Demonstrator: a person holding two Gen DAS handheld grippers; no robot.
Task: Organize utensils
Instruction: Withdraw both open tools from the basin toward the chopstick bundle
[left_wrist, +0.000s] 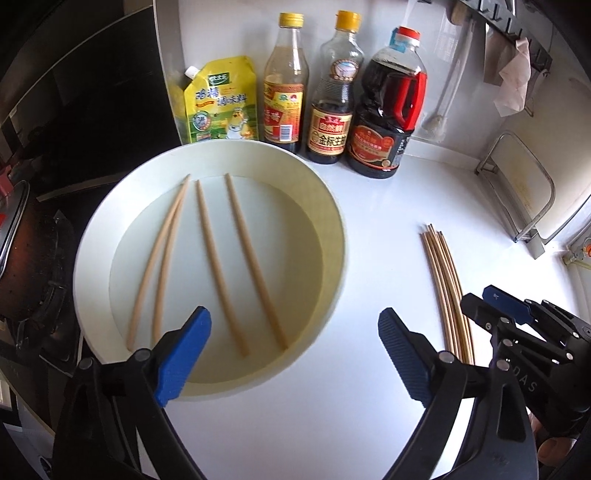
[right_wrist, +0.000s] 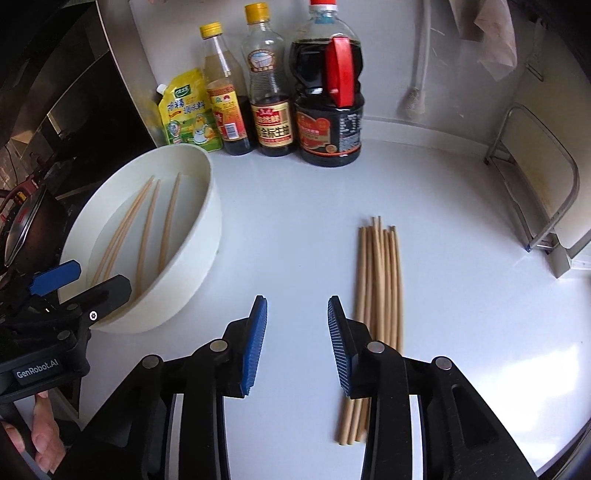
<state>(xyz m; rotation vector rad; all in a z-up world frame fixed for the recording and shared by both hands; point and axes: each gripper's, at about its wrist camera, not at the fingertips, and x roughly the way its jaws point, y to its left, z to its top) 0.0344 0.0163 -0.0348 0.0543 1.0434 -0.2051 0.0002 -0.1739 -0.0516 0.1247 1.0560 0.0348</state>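
A white bowl (left_wrist: 92, 266) holds several loose wooden chopsticks (left_wrist: 214, 258) lying side by side. My left gripper (left_wrist: 294, 323) hangs over the bowl's near rim, jaws wide open and empty. To the right of the bowl, a bundle of chopsticks (left_wrist: 447, 291) lies on the white counter. In the right wrist view my right gripper (right_wrist: 297, 306) is open and empty, just left of that bundle (right_wrist: 380, 288), whose near end passes under its right finger. The bowl (right_wrist: 177, 295) and its chopsticks (right_wrist: 168, 225) sit at the left there, with the left gripper (right_wrist: 99, 278) over them.
Three sauce bottles (left_wrist: 388, 122) and a yellow seasoning pouch (left_wrist: 221, 107) stand along the back wall behind the bowl. A stove with a dark pan (left_wrist: 22, 266) lies left of the bowl. A metal rack (right_wrist: 535, 177) stands at the right. A hand (right_wrist: 44, 432) holds the left gripper.
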